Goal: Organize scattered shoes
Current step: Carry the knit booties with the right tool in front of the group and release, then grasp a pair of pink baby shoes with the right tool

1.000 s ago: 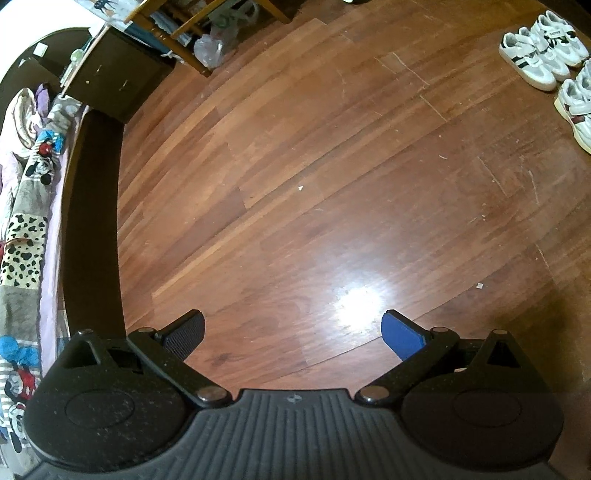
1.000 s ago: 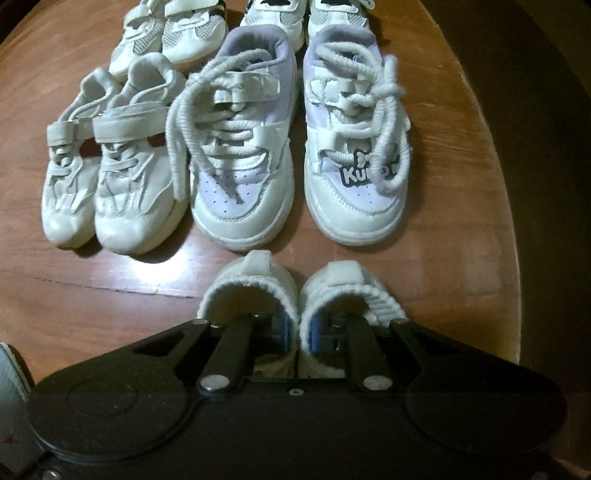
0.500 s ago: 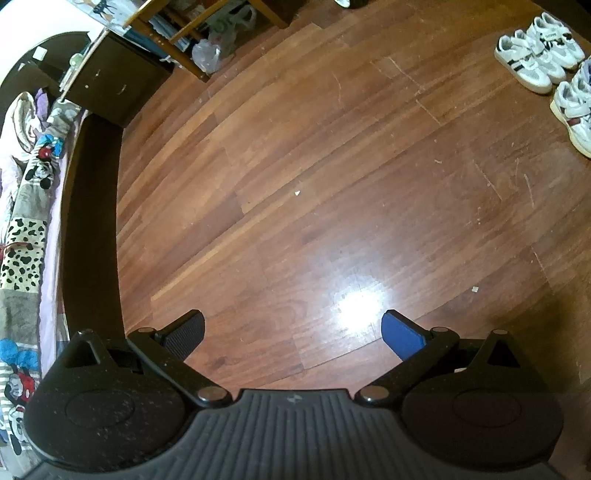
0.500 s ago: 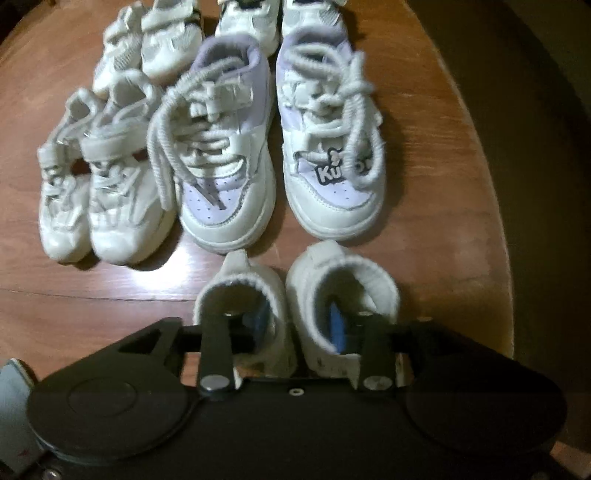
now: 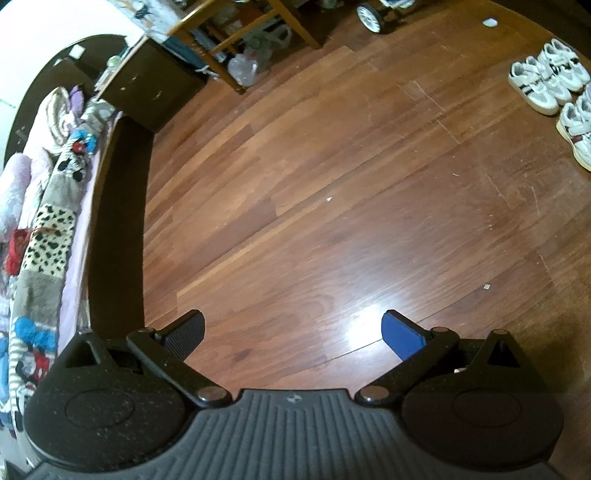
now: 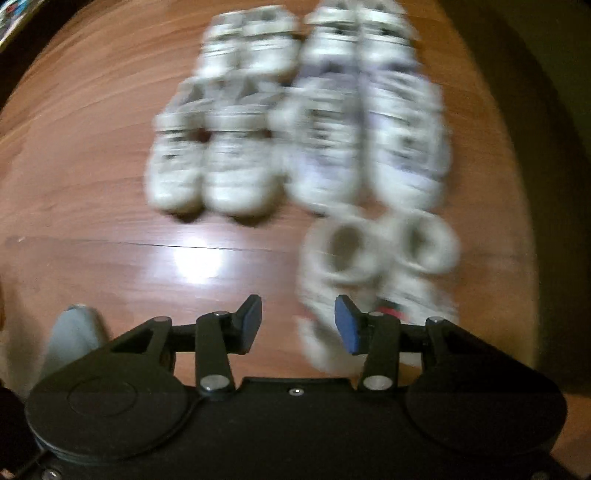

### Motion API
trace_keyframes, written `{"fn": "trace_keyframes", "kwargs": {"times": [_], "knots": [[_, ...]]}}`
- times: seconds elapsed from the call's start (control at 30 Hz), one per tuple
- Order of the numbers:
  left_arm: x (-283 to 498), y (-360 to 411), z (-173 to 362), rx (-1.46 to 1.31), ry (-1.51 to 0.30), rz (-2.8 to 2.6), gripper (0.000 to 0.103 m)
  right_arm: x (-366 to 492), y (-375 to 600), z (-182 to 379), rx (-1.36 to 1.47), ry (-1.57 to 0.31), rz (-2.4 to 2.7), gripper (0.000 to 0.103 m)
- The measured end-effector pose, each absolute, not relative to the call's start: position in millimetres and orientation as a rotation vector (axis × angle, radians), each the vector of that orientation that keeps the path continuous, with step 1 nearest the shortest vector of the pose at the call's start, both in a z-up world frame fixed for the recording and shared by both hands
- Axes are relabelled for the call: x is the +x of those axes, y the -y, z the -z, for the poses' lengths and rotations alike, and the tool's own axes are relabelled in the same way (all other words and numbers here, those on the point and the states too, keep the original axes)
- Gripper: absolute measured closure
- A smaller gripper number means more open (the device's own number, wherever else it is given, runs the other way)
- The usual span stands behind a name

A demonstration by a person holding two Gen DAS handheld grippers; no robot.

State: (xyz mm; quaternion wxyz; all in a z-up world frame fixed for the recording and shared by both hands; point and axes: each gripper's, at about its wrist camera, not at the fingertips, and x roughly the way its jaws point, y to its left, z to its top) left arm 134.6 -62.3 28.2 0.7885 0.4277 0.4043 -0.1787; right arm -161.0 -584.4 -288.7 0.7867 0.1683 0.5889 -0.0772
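In the blurred right wrist view, several white children's shoes stand in rows on the wooden floor. A small white pair with fuzzy cuffs (image 6: 380, 254) stands nearest, in front of the lavender laced pair (image 6: 365, 140). A white strap pair (image 6: 214, 162) is to their left. My right gripper (image 6: 298, 321) is open and empty, just left of the small pair. My left gripper (image 5: 293, 332) is open and empty above bare floor. White sneakers (image 5: 546, 81) lie far right in that view.
A bed with patterned bedding (image 5: 44, 206) and a dark frame runs along the left. A dark cabinet (image 5: 147, 92), a wooden chair (image 5: 251, 40) and a wheeled cart (image 5: 373, 13) stand at the back. A grey object (image 6: 74, 332) sits by the right gripper's left side.
My right gripper has opened, let go of the small fuzzy-cuffed pair and pulled back to the left; the pair stands on the floor. The left gripper has drifted slightly.
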Motion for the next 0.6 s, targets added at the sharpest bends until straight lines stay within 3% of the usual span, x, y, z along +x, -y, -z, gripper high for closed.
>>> {"fn": "trace_keyframes", "kwargs": {"times": [0.33,0.6], "knots": [[134.0,15.3,-69.8,0.811,-0.811,0.301,0.000,34.4,337.9,274.1,0.175,-1.271,-0.482,0.058],[134.3,-13.8,-83.7,0.760,-0.802,0.263,0.000,115.2,121.9,271.9,0.082,-1.337,-0.898,0.058]]}}
